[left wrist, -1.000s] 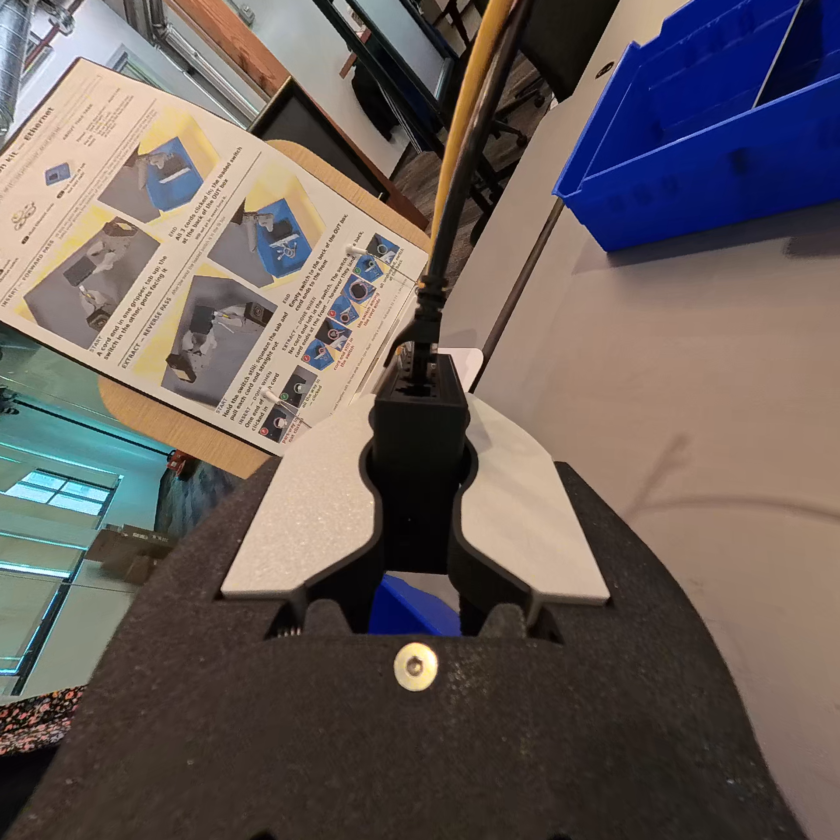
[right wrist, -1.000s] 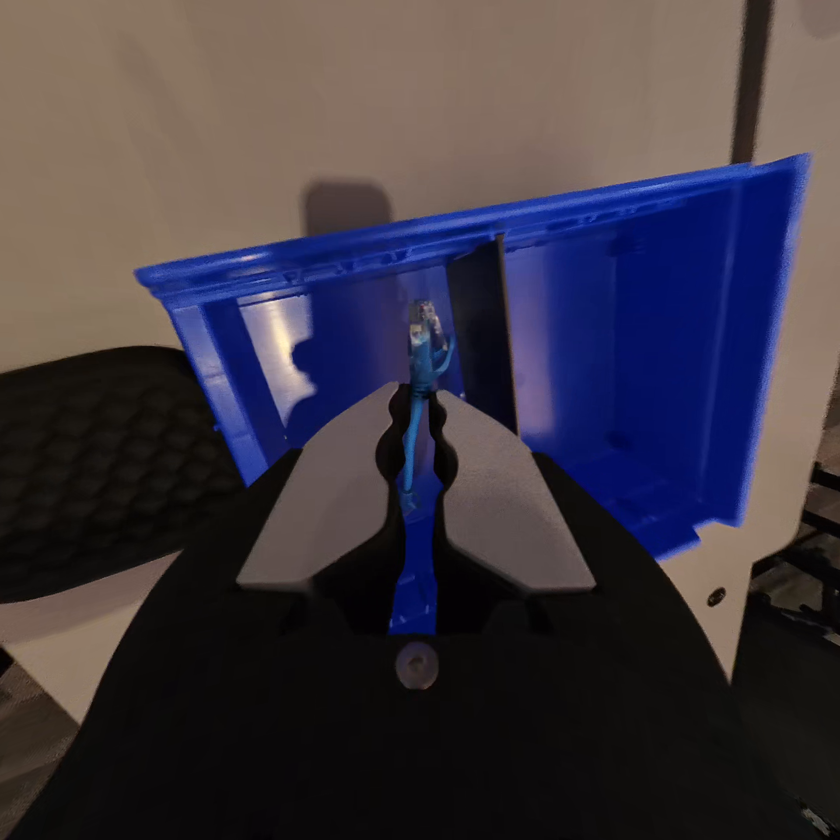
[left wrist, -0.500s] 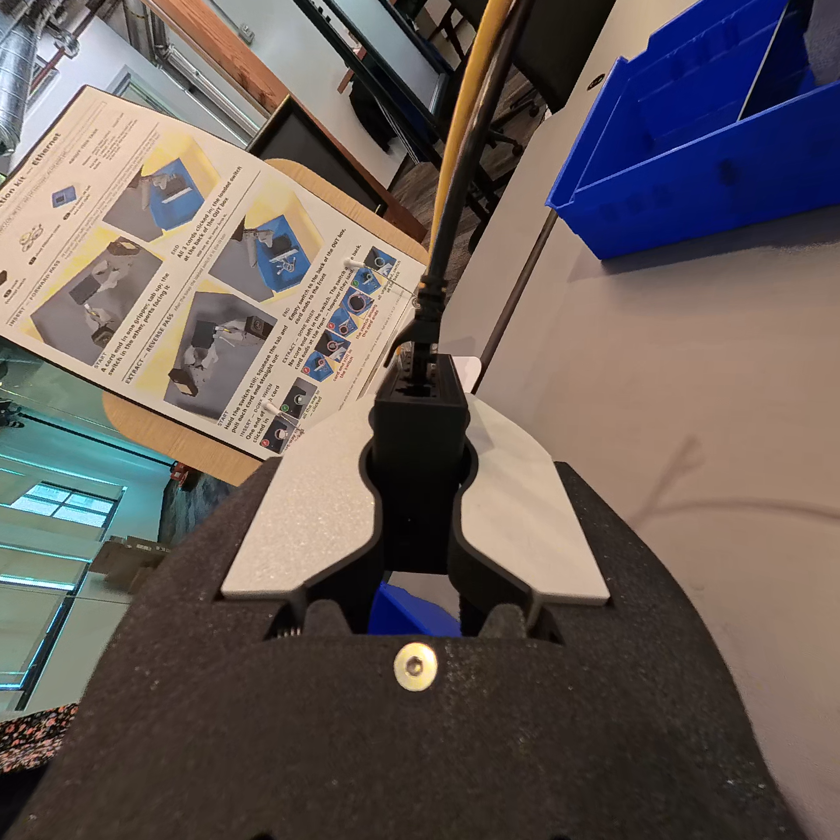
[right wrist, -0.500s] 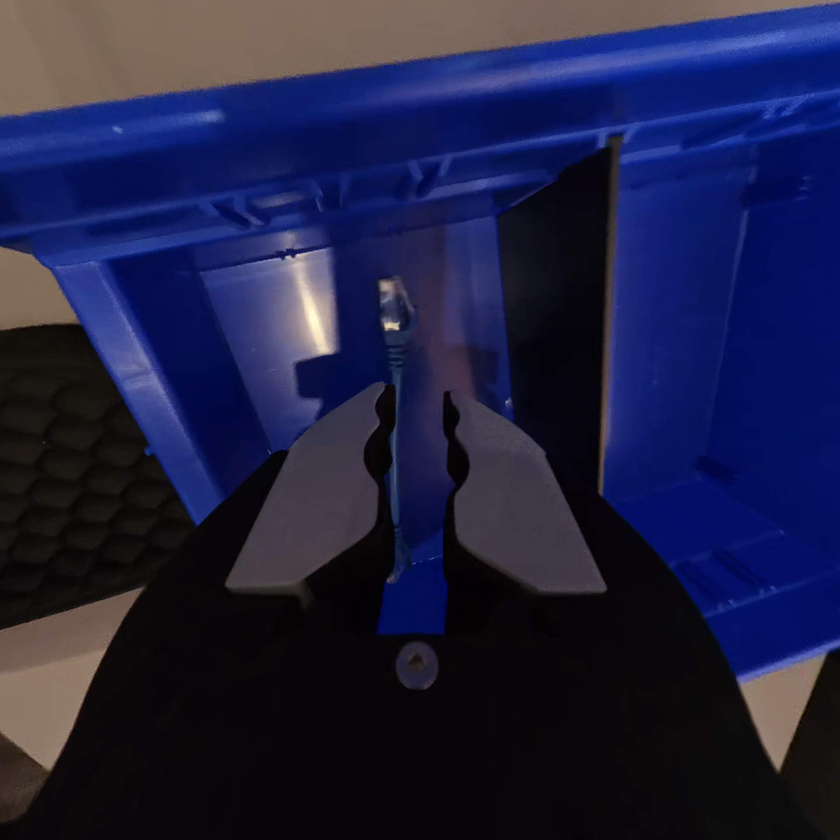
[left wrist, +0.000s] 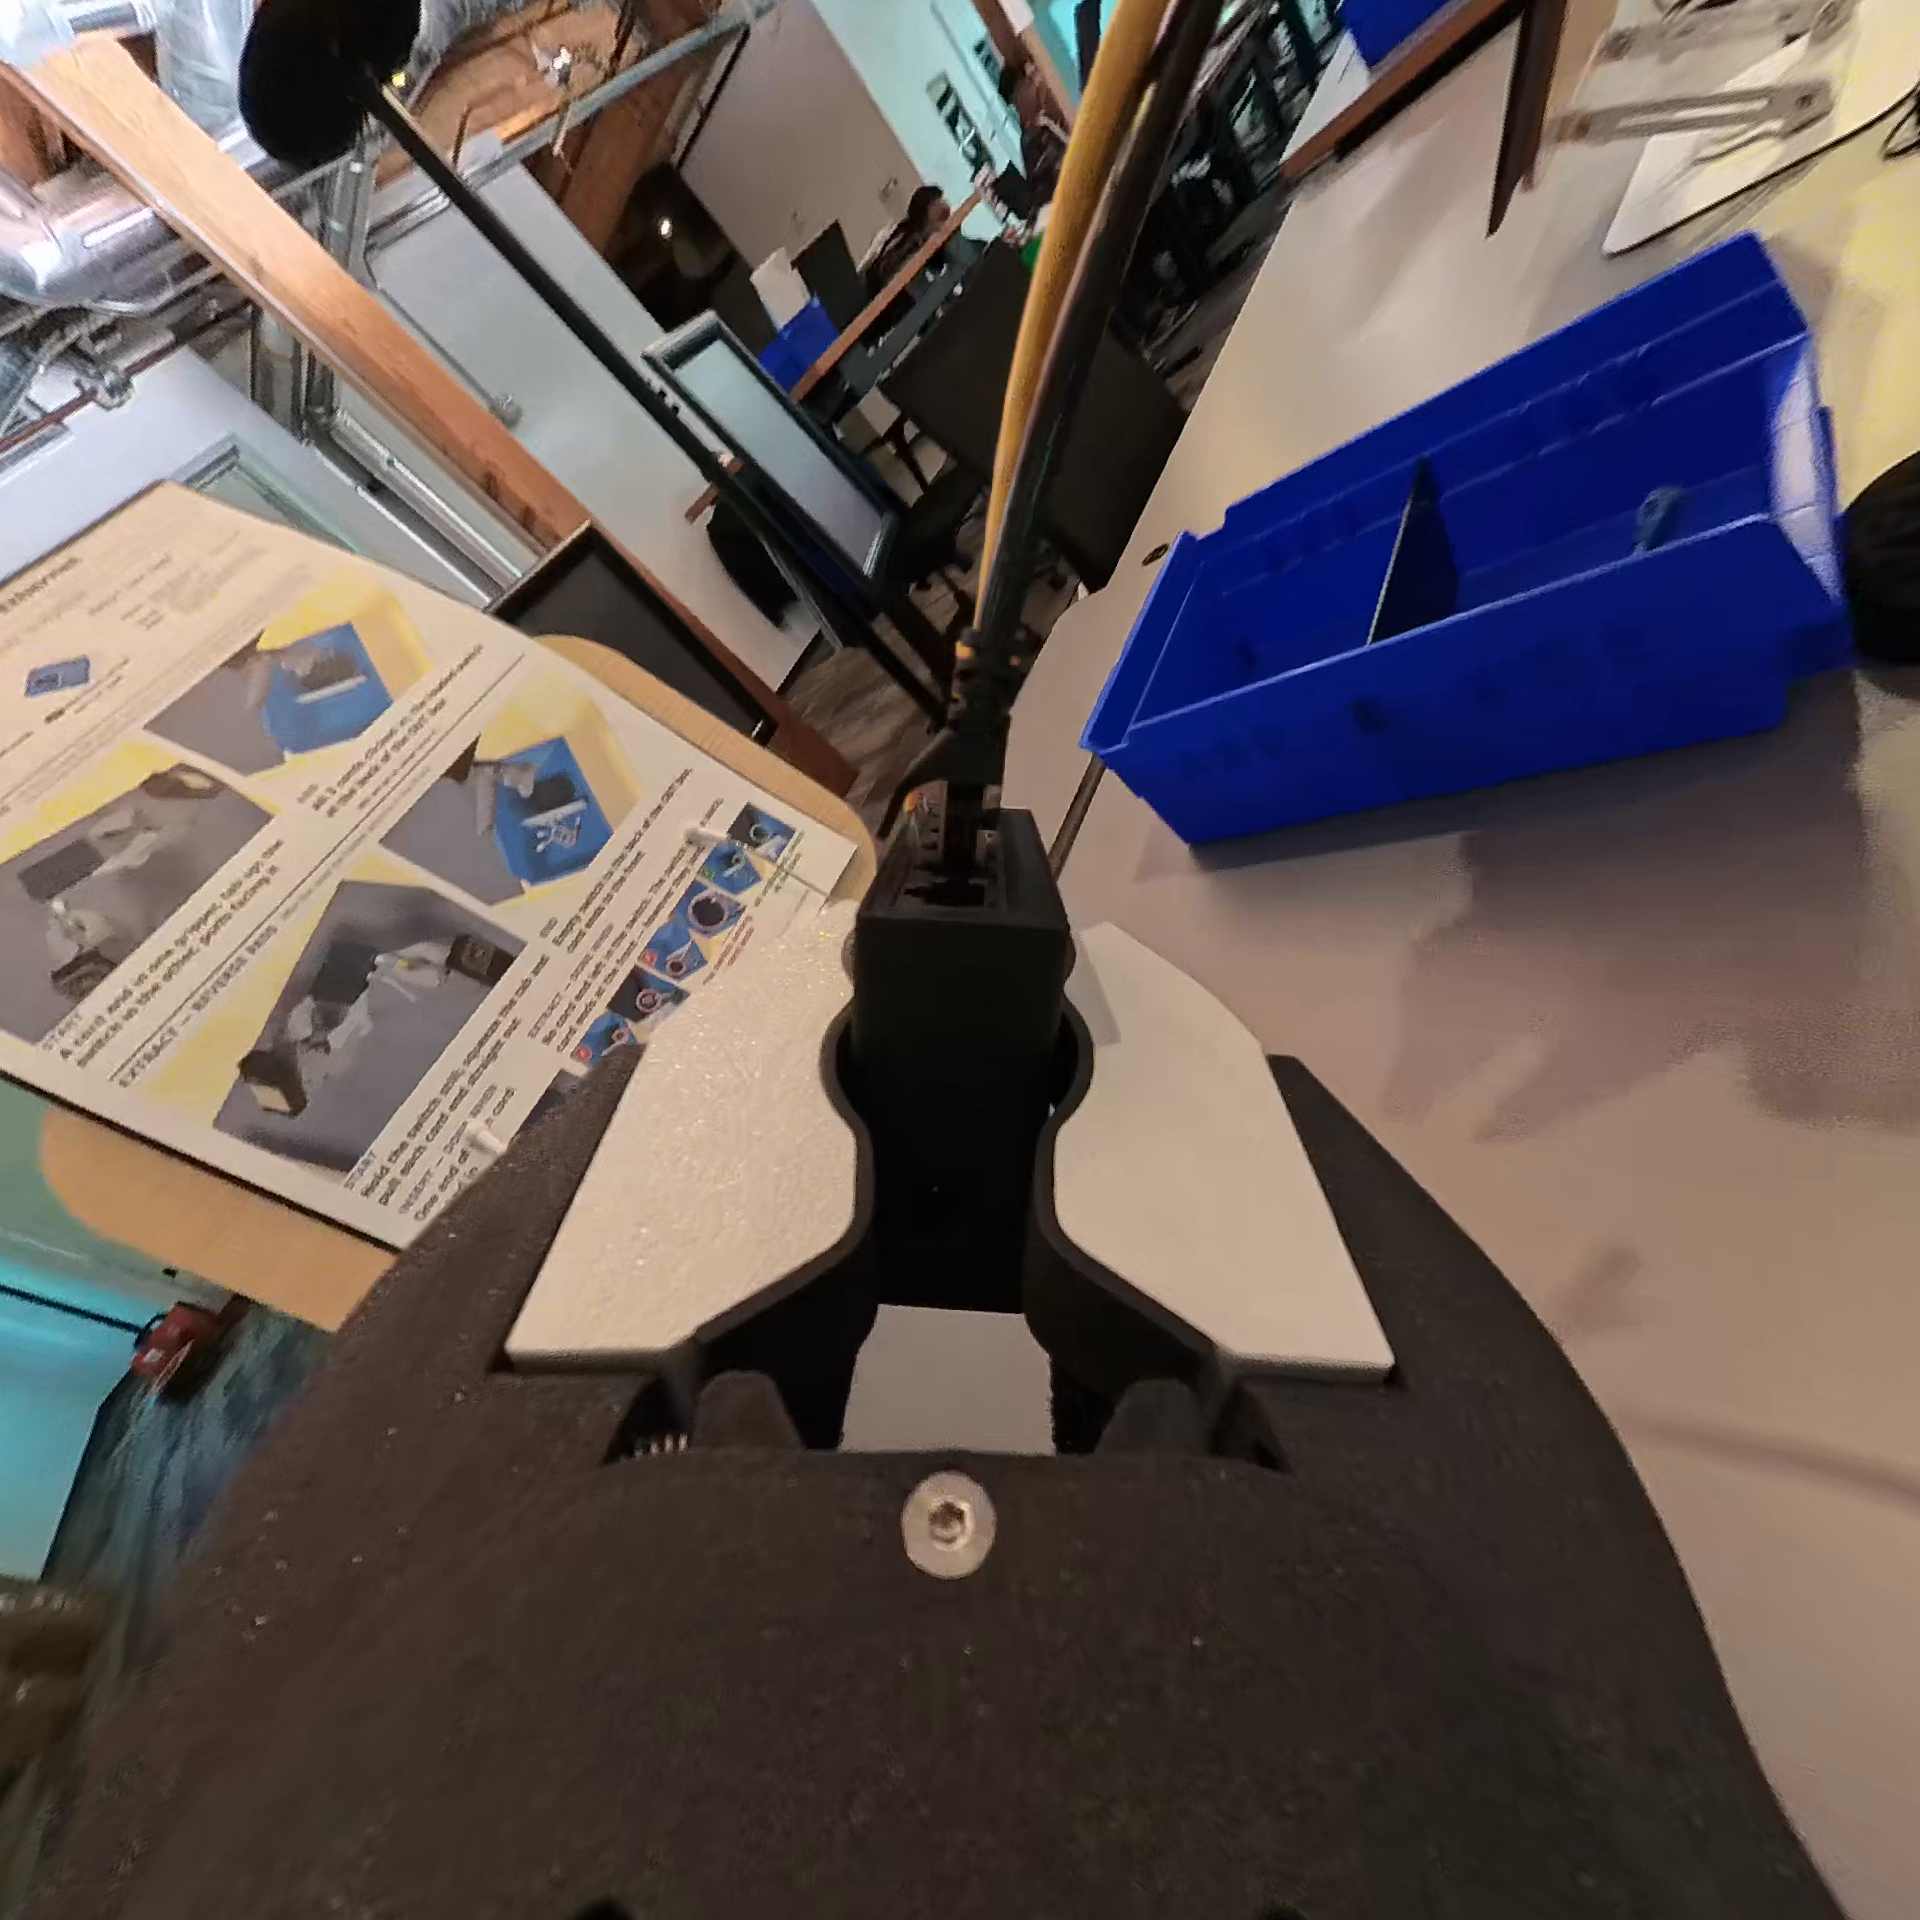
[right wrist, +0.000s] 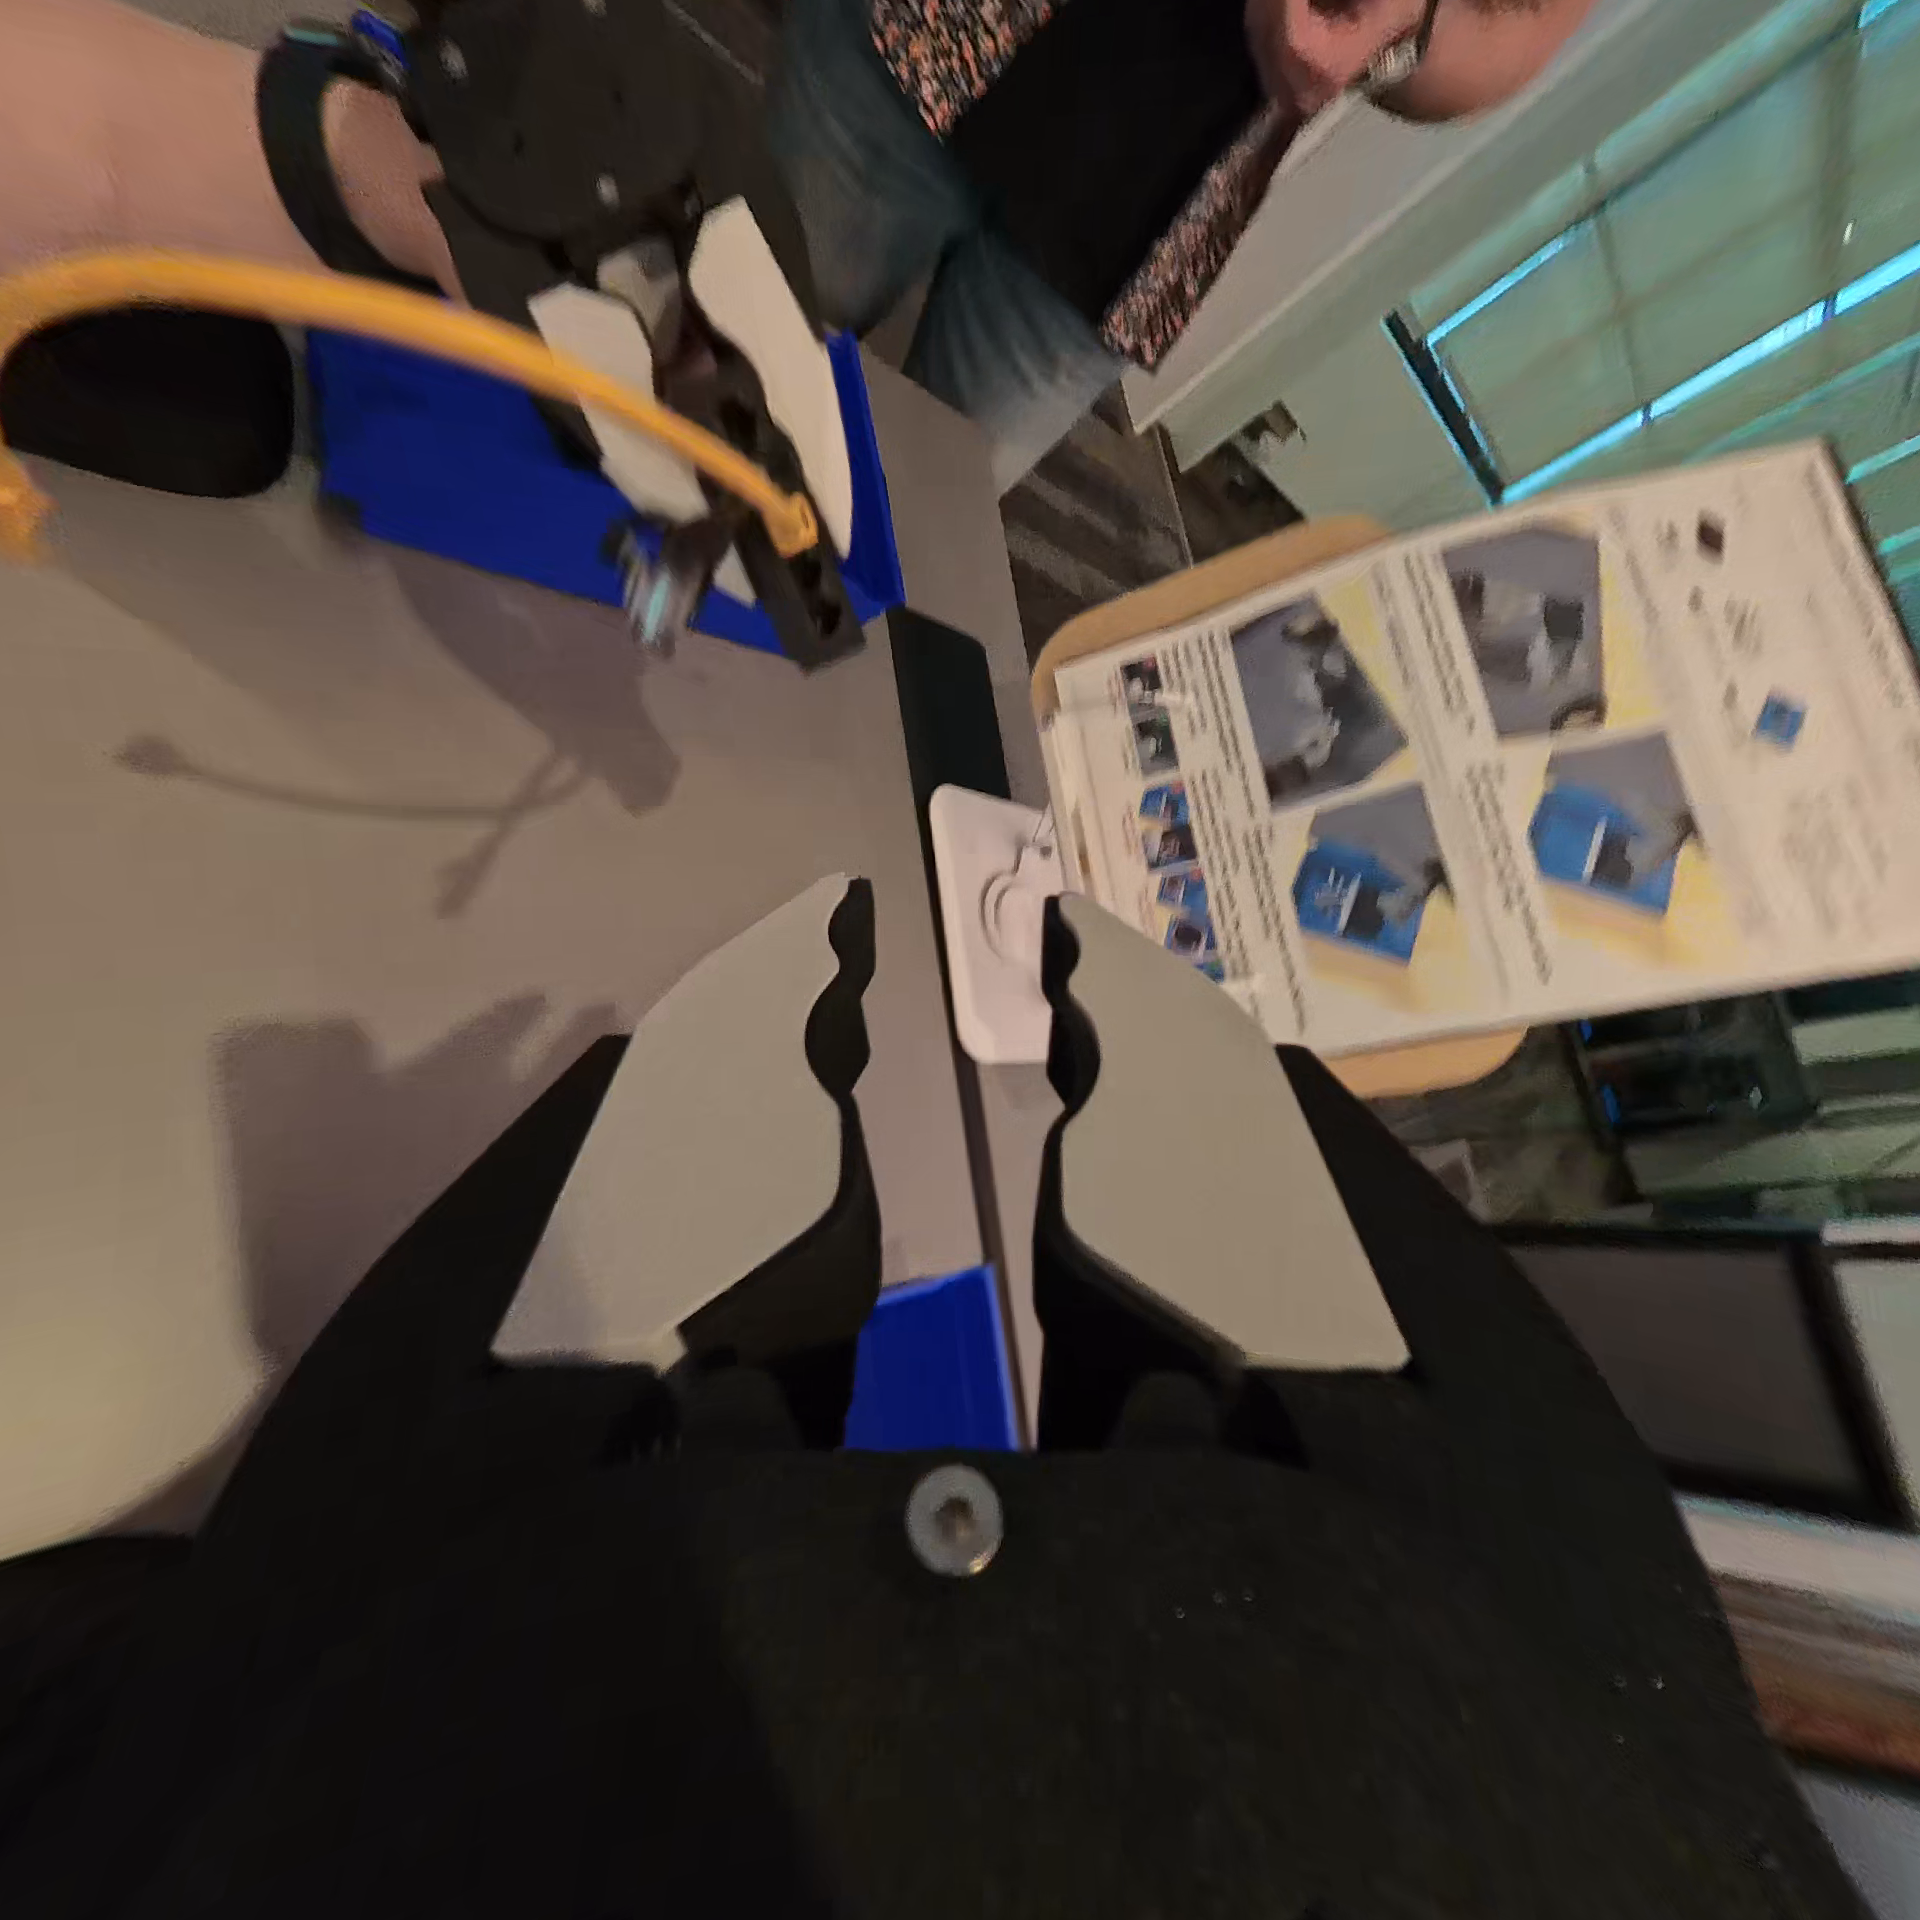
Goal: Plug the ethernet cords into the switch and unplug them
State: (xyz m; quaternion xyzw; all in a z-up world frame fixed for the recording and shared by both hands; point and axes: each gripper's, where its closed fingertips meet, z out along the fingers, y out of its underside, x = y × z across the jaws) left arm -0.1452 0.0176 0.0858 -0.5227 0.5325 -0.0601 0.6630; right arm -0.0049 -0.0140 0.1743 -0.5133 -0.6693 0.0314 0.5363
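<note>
Two cords, yellow cord [left wrist: 1049,312] and black cord [left wrist: 1081,416], sit plugged in the black switch [left wrist: 961,977], which the left claw [left wrist: 961,1039] clamps above the grey counter [left wrist: 1558,1039]; the right claw [right wrist: 951,935] gapes empty, the switch lying far-left of it, cords arcing left; blue cord [left wrist: 1654,516] lies in the blue bin [left wrist: 1455,675]; motion blur hides the plug tabs.

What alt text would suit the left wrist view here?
The left gripper is shut on a small black switch with a black cord and a yellow cord plugged in. To the right, a blue bin sits on a grey table; an instruction sheet stands to the left.
</note>
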